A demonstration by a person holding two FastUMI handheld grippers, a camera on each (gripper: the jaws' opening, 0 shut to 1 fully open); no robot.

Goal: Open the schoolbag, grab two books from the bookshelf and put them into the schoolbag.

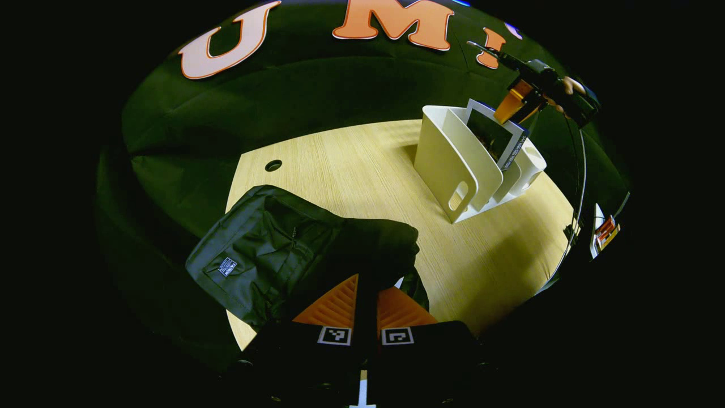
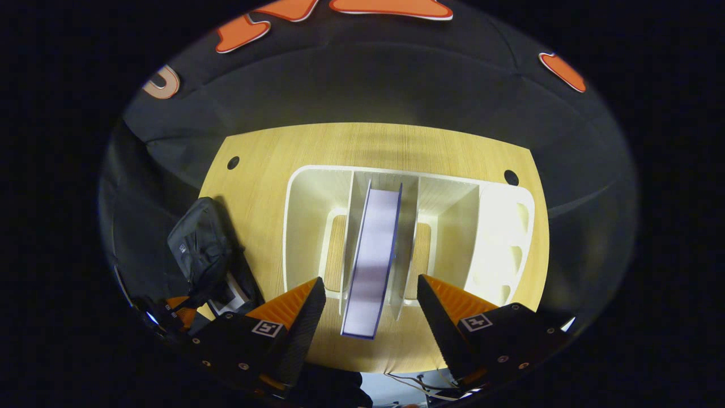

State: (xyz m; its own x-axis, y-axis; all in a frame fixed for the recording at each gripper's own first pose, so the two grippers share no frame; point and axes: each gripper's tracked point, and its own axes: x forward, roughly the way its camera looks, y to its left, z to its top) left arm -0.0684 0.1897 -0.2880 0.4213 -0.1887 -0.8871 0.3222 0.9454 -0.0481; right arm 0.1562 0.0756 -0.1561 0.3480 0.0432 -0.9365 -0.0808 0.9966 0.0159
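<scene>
On the wooden table stands the white bookshelf, a book upright in its middle slot. Above it hovers the right gripper, fingers spread wide on either side of the book's edge (touching nothing). At the table's near corner the left gripper has its fingers pinched together on the dark fabric of the black schoolbag, well apart from the shelf

From my right gripper view, the book stands in the bookshelf's middle slot; the schoolbag lies left, seemingly apart.
</scene>
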